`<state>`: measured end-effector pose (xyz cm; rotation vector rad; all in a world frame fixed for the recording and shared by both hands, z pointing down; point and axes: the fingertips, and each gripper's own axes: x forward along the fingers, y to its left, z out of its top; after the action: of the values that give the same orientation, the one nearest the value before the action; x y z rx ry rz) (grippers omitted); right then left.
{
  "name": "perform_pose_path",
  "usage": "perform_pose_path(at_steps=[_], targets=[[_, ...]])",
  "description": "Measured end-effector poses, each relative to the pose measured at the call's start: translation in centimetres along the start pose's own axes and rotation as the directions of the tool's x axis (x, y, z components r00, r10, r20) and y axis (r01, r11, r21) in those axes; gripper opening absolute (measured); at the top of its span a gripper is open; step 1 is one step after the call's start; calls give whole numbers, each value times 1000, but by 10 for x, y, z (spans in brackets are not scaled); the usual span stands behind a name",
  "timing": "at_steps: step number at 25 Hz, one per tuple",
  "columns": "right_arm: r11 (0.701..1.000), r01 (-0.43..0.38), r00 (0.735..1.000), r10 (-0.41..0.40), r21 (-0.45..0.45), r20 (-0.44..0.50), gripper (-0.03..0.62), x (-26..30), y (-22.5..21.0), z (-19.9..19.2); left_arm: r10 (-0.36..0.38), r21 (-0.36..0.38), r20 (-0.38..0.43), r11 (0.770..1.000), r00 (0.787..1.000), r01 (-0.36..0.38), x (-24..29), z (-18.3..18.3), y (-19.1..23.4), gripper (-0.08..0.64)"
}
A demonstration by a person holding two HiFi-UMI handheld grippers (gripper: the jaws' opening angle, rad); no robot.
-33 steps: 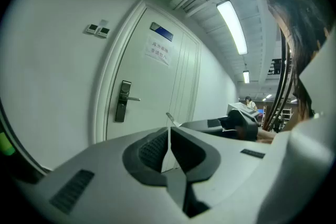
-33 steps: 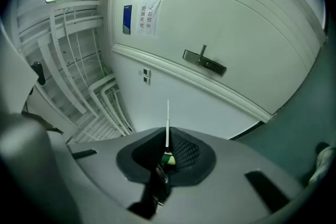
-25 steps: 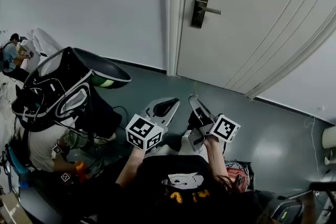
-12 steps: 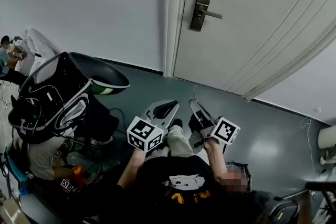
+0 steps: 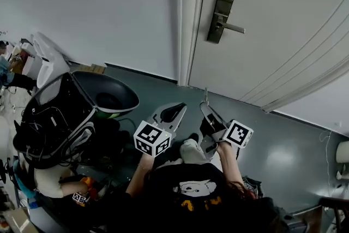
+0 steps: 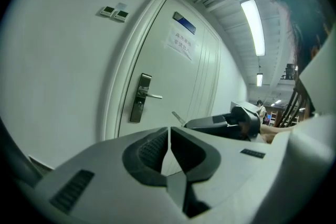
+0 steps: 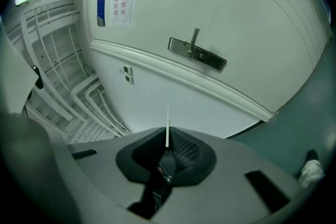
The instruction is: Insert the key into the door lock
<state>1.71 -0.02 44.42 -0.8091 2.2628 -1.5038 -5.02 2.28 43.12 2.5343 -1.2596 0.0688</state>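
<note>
A white door (image 5: 272, 35) carries a dark metal lock plate with a lever handle (image 5: 220, 18), also seen in the left gripper view (image 6: 140, 98) and the right gripper view (image 7: 197, 54). My right gripper (image 5: 206, 104) is shut on a thin silver key (image 7: 167, 124) whose blade sticks out past the jaws, edge-on to the camera. The key tip (image 5: 206, 95) is well below and away from the lock. My left gripper (image 5: 173, 111) is shut with nothing between its pads. Both grippers hang low in front of the person's body.
A grey floor (image 5: 283, 139) runs to the door. At the left stands a black and white machine with a bowl-shaped top (image 5: 76, 109). A white wall (image 5: 98, 8) and door frame (image 5: 188, 19) lie left of the lock. A paper notice (image 6: 181, 39) hangs on the door.
The head view has shifted so the door lock sits lower and further right in frame, and looks larger. Both grippers keep their place and stay shut.
</note>
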Motion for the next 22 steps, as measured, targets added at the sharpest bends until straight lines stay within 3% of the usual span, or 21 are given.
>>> perform_pose_path(at_steps=[4, 11, 22], targets=[[1000, -12, 1000, 12, 15, 0, 21, 26, -10, 36, 3, 10, 17, 1000, 1000, -3, 33, 22, 19, 20], [999, -27, 1000, 27, 38, -3, 21, 54, -33, 82, 11, 21, -19, 1000, 1000, -11, 84, 35, 42, 20], [998, -47, 998, 45, 52, 42, 20, 59, -65, 130, -53, 74, -69, 996, 996, 58, 154, 49, 38, 20]])
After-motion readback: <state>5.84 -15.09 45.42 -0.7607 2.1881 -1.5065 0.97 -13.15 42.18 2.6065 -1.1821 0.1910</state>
